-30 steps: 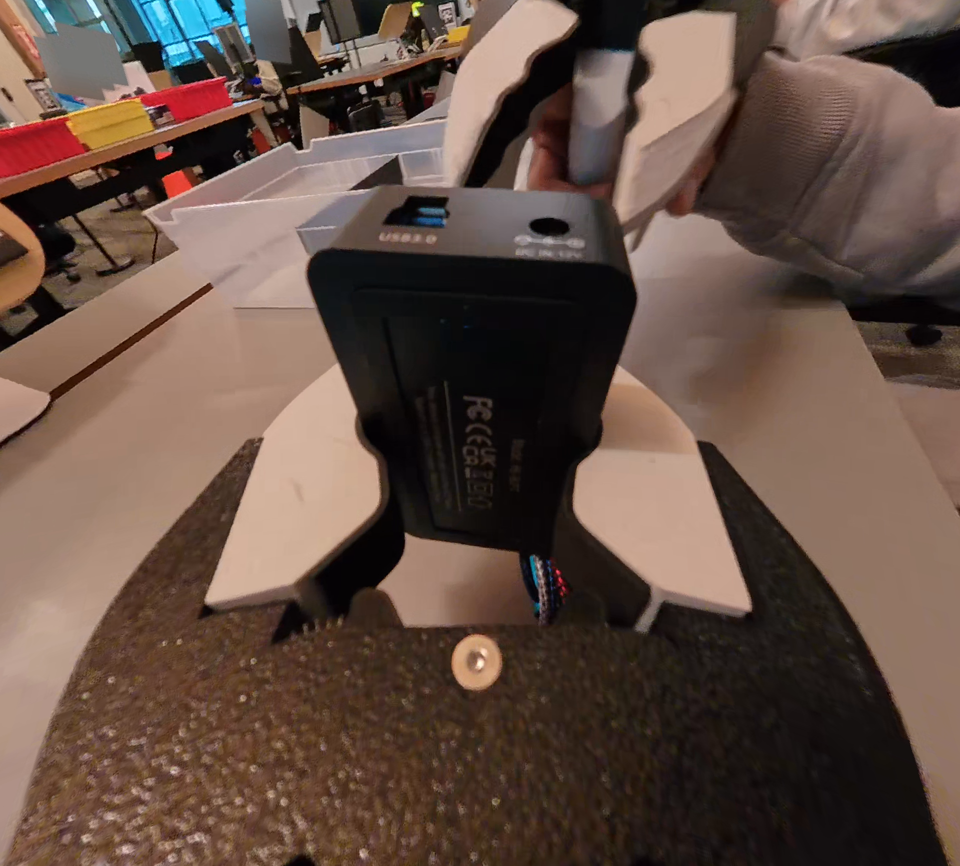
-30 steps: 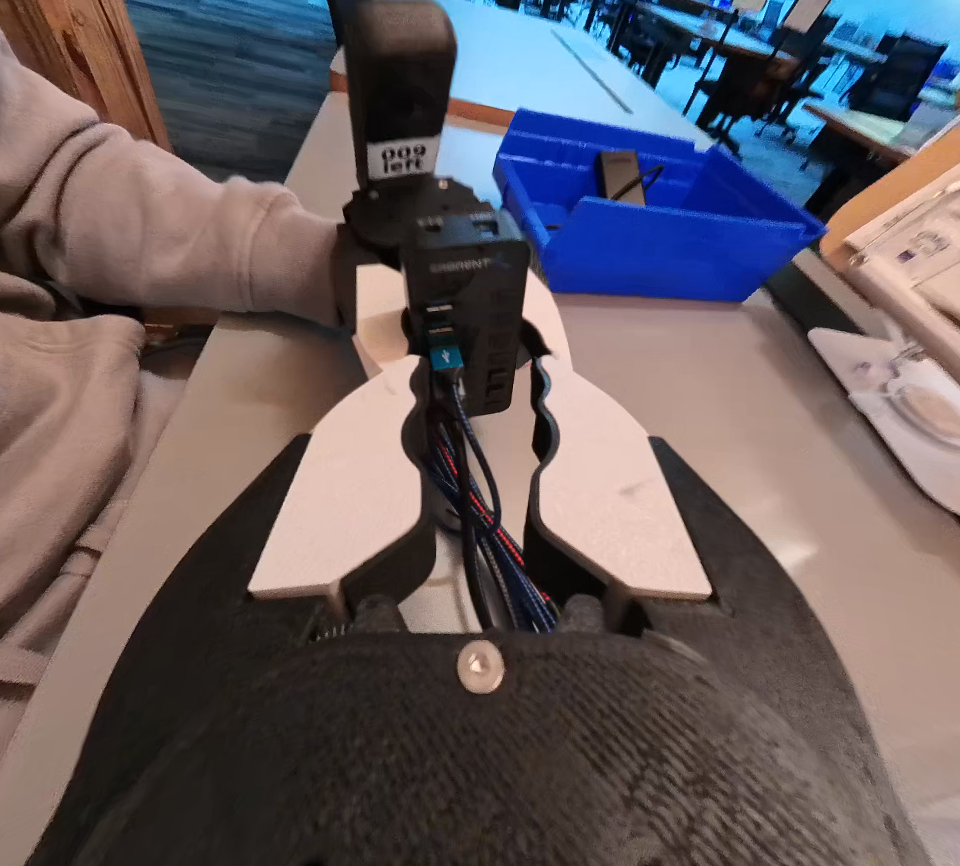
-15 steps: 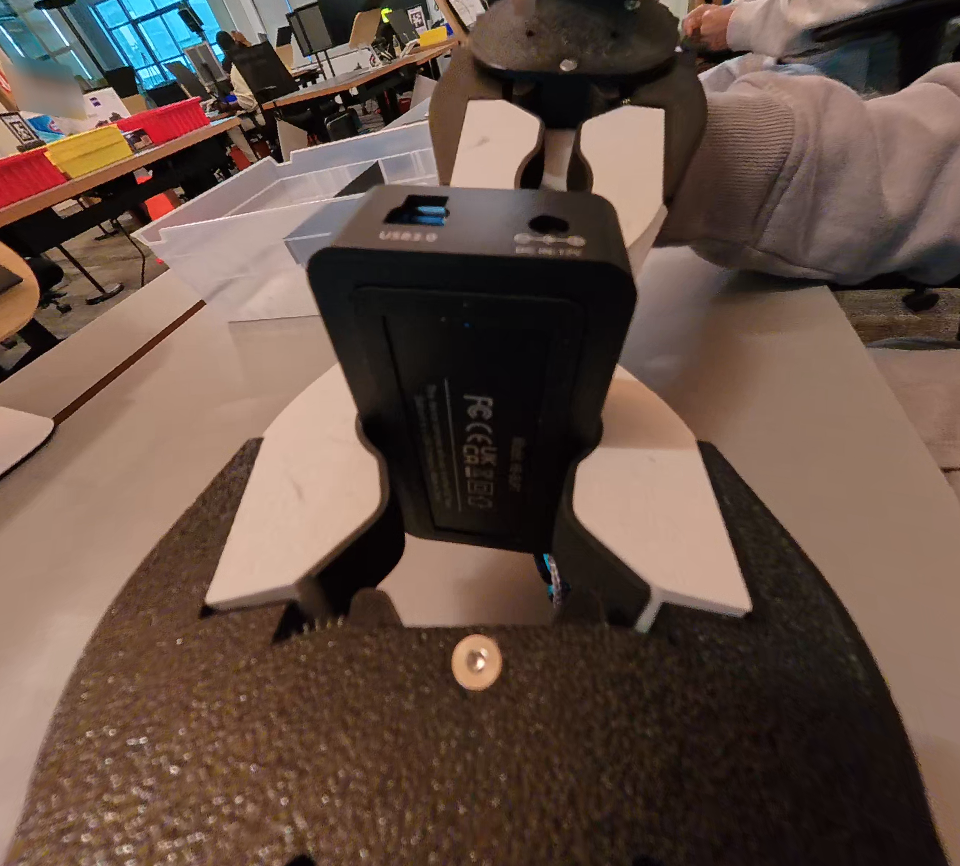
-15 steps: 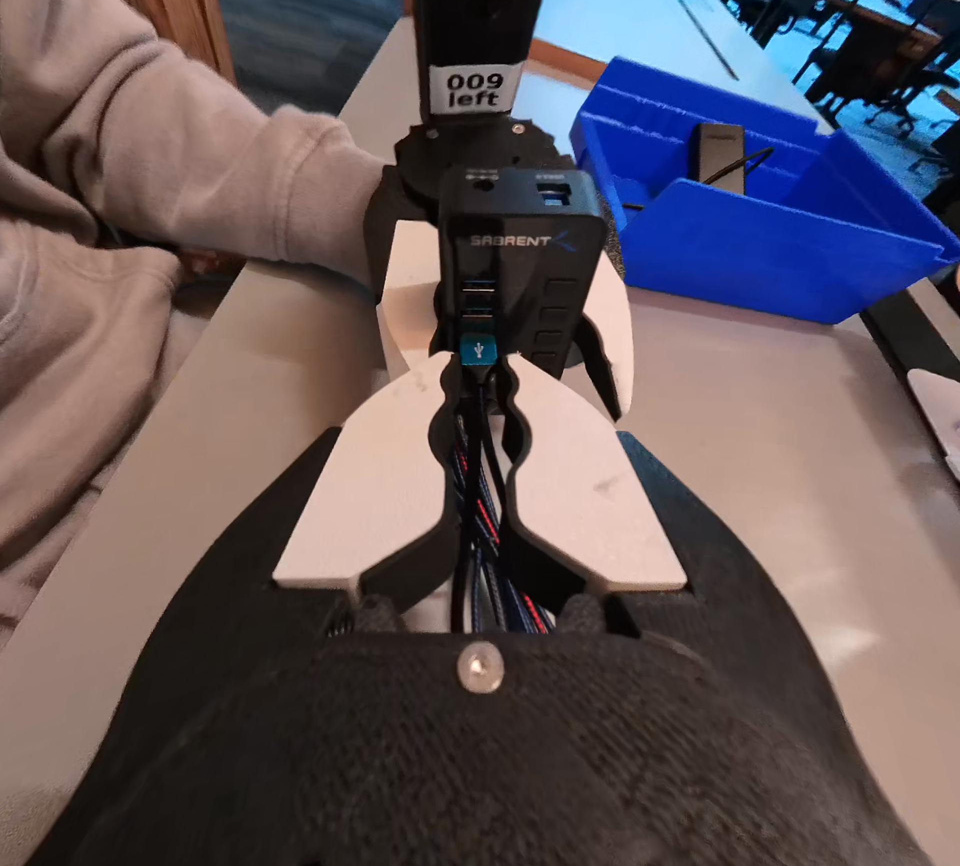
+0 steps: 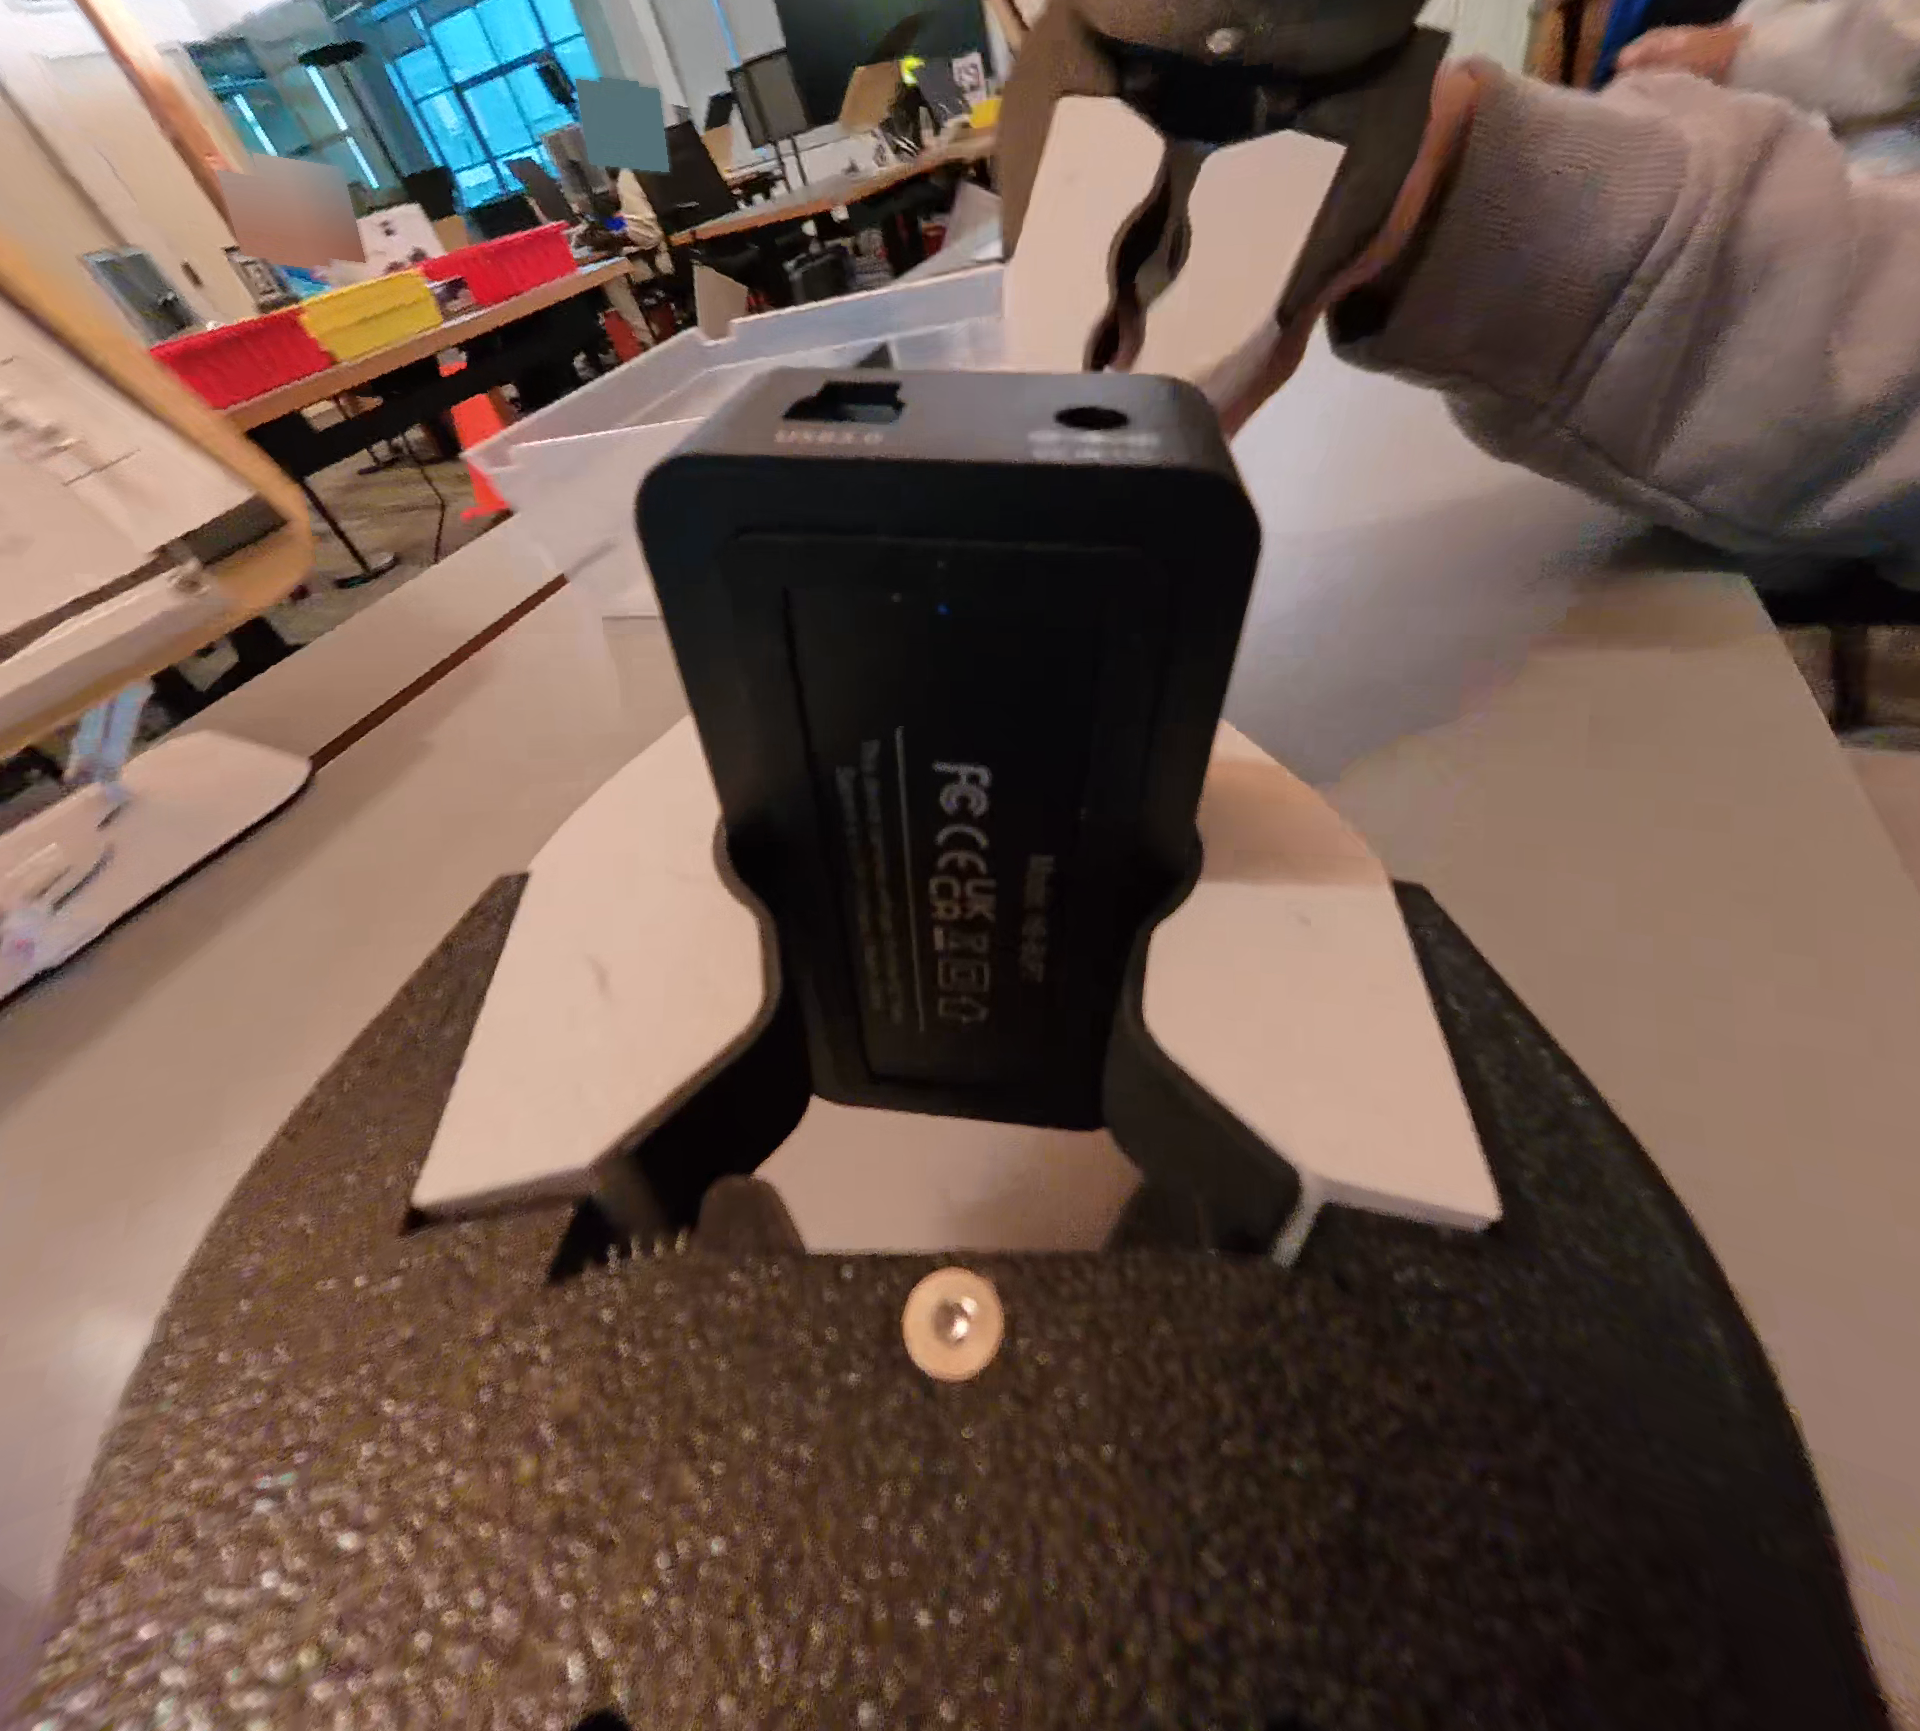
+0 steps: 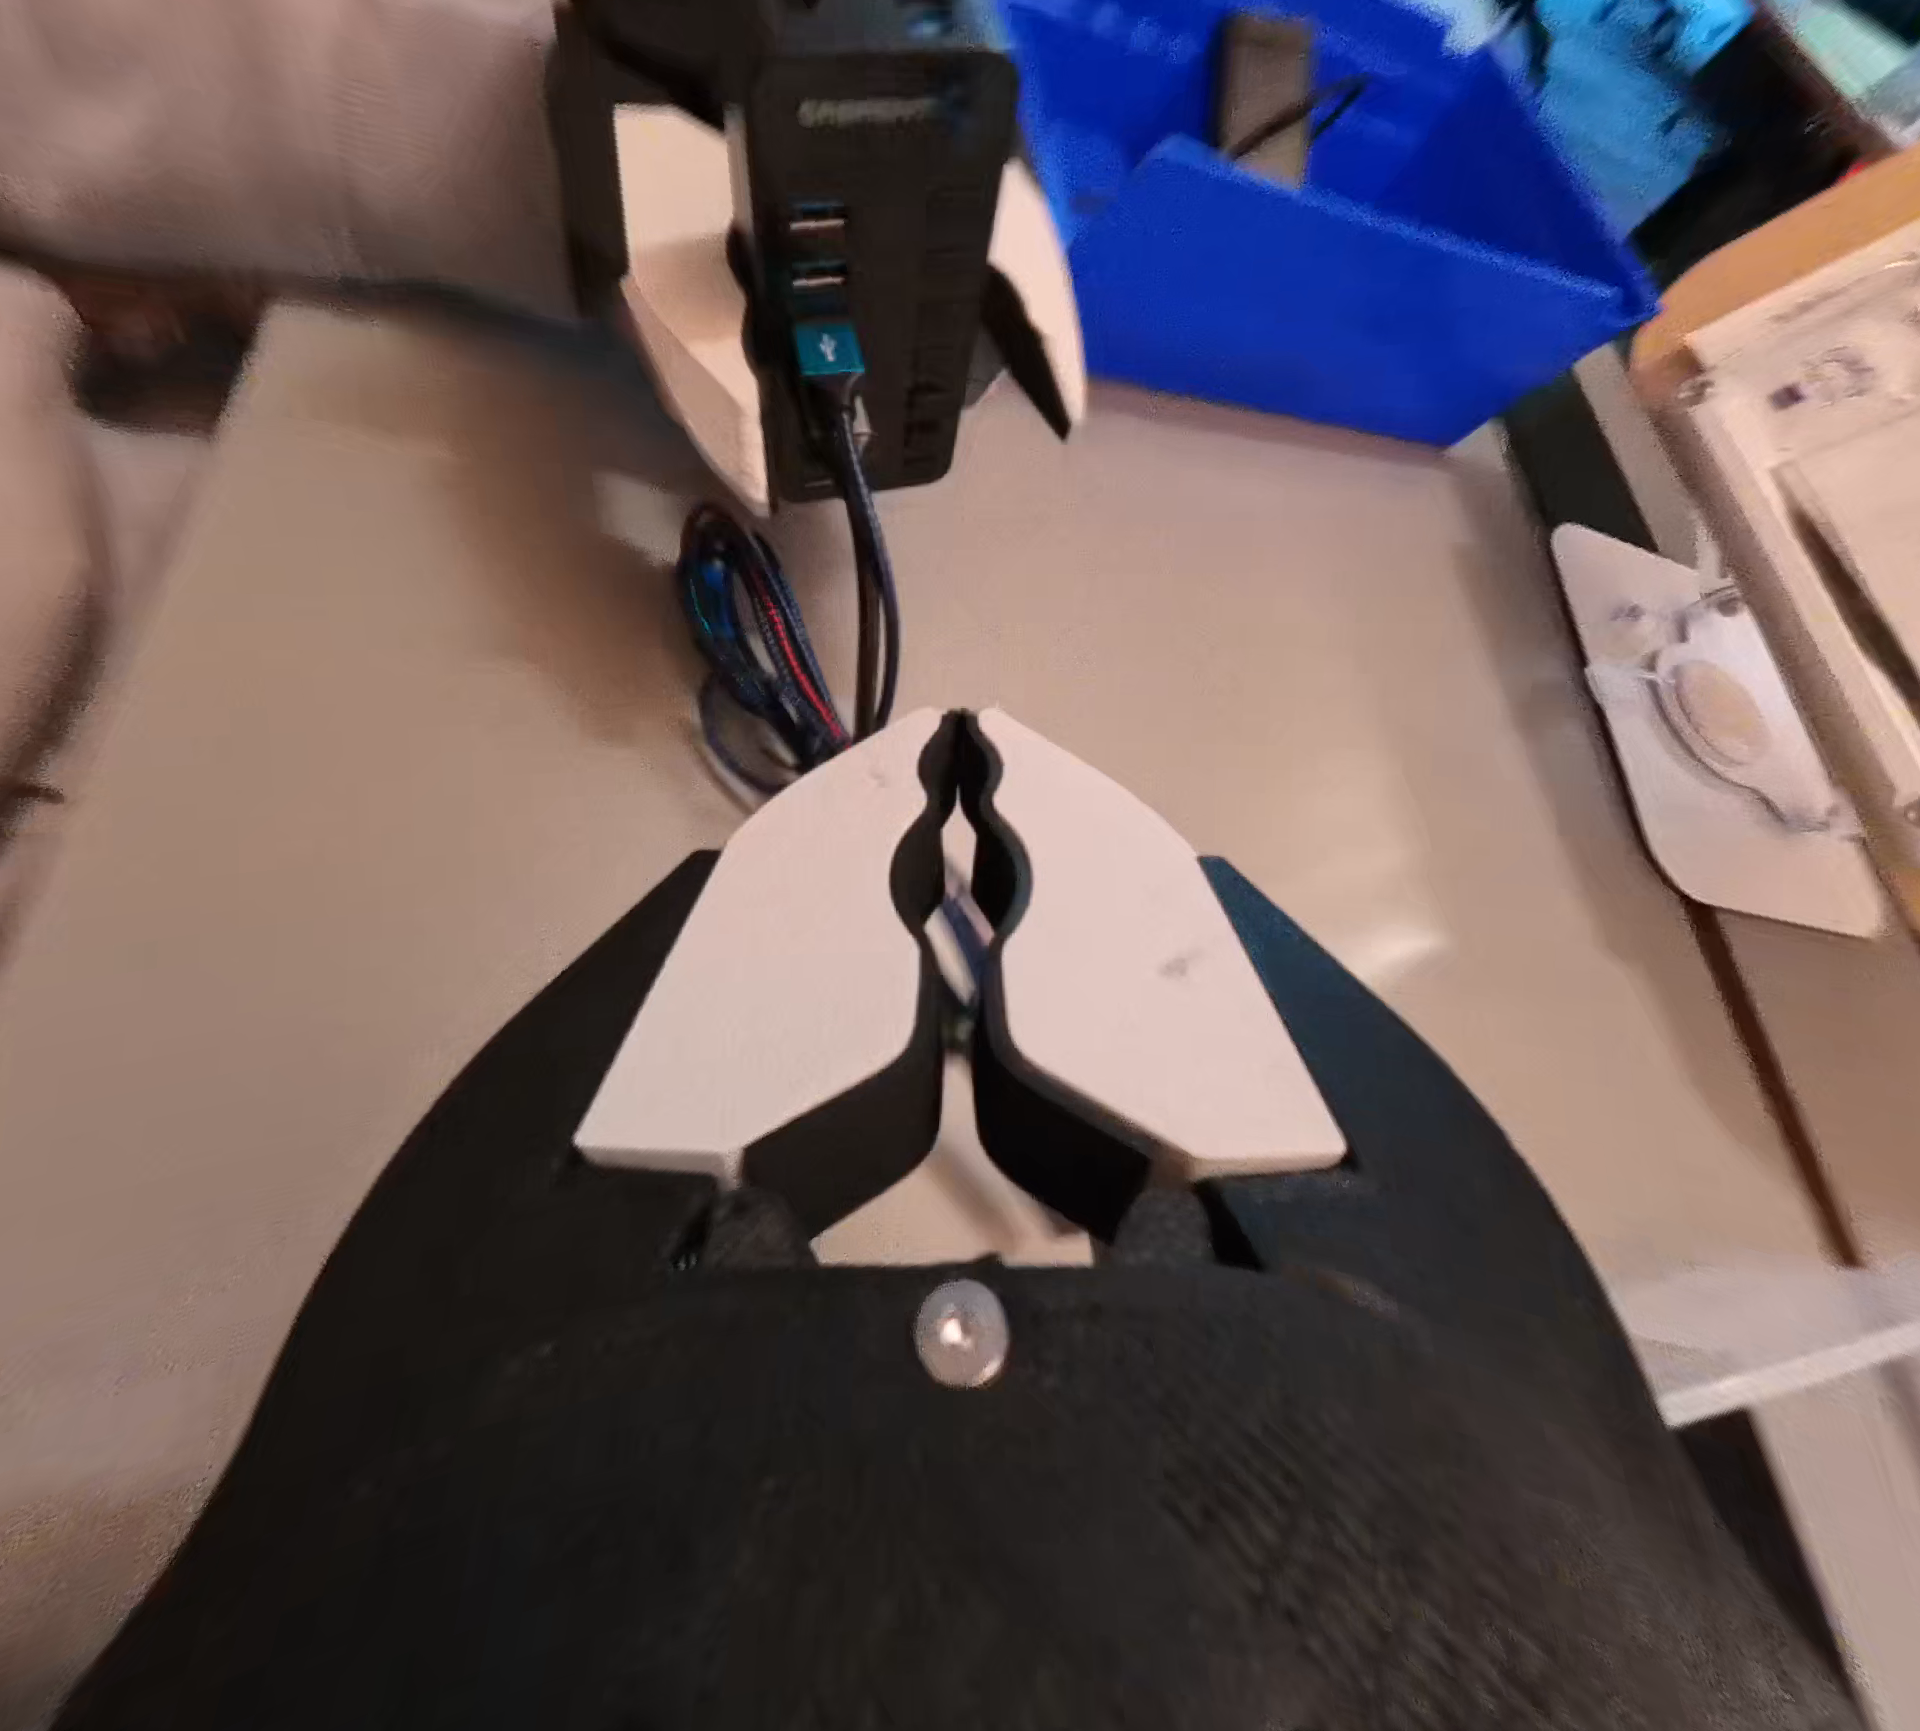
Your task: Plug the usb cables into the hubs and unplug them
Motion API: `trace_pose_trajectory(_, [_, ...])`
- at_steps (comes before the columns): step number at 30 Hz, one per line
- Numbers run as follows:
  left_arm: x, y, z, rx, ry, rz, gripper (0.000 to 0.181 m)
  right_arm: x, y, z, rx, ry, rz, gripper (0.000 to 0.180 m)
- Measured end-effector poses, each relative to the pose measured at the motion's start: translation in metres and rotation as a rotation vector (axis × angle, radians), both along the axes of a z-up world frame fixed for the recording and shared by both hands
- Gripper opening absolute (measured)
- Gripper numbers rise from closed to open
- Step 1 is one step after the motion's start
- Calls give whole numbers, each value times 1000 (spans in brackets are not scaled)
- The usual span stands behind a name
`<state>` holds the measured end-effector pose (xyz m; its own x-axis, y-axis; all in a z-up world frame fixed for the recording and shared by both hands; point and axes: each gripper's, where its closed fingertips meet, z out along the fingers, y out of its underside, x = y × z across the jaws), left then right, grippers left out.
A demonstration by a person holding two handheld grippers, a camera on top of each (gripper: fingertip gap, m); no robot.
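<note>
Left gripper point(image 5: 961, 860): two flat white fingers point(image 5: 623, 1006), wavy black inner edges, speckled black housing, silver screw point(image 5: 952, 1321) at centre. Right gripper point(image 6: 961, 725): same white fingers point(image 6: 790, 964), smooth black housing, silver screw point(image 6: 959, 1333). Light grey ribbed-cuff sweatshirt sleeve point(image 5: 1621, 331) on arm

The black hub point(image 5: 951, 746) is seen from both sides. In the left wrist view it is looked at from just behind, very close, along the left gripper point(image 5: 956, 860) that is clamped on it, and its flat back fills the middle. Past the hub, the right gripper point(image 5: 1153, 299) is seen facing back. In the right wrist view the hub point(image 6: 873, 268) is looked down on from its port side, farther off, over the closed right gripper point(image 6: 961, 731).
</note>
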<state>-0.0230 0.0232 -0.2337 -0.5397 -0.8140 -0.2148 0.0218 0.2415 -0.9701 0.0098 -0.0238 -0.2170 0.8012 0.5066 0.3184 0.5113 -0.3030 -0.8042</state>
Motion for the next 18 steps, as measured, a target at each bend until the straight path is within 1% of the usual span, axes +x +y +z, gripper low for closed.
trace_pose_trajectory(2, [-4, 14, 10, -39, -35, 29, 72, -16, -13, 25, 44, 226, 129, 0])
trace_pose_trajectory(3, [-6, 13, 9, -17, -25, 20, 72, -22, -12, 34, 101, 252, 153, 0])
trace_pose_trajectory(4, [-7, 9, 9, 6, -27, 7, 72, -24, -6, 38, 157, 241, 137, 0])
trace_pose_trajectory(5, [-8, 4, 9, 9, -34, -3, 72, -25, 0, 37, 169, 233, 121, 0])
trace_pose_trajectory(6, [-8, -1, 10, -3, -38, -20, 72, -32, 5, 33, 153, 246, 138, 6])
trace_pose_trajectory(7, [-9, -5, 12, -20, -43, -42, 72, -40, 10, 31, 157, 259, 154, 19])
trace_pose_trajectory(9, [-9, -10, 11, -29, -48, -65, 72, -54, 20, 25, 167, 278, 184, 20])
trace_pose_trajectory(11, [-8, -12, 8, -31, -49, -72, 72, -62, 27, 12, 128, 266, 193, 26])
trace_pose_trajectory(14, [-10, -20, 9, -48, -57, -106, 72, -72, 33, 1, 107, 272, 213, 23])
trace_pose_trajectory(16, [-10, -22, 8, -38, -55, -111, 72, -75, 33, -1, 104, 280, 232, 18])
trace_pose_trajectory(18, [-10, -19, 8, -53, -53, -99, 72, -74, 35, 0, 123, 284, 222, 18])
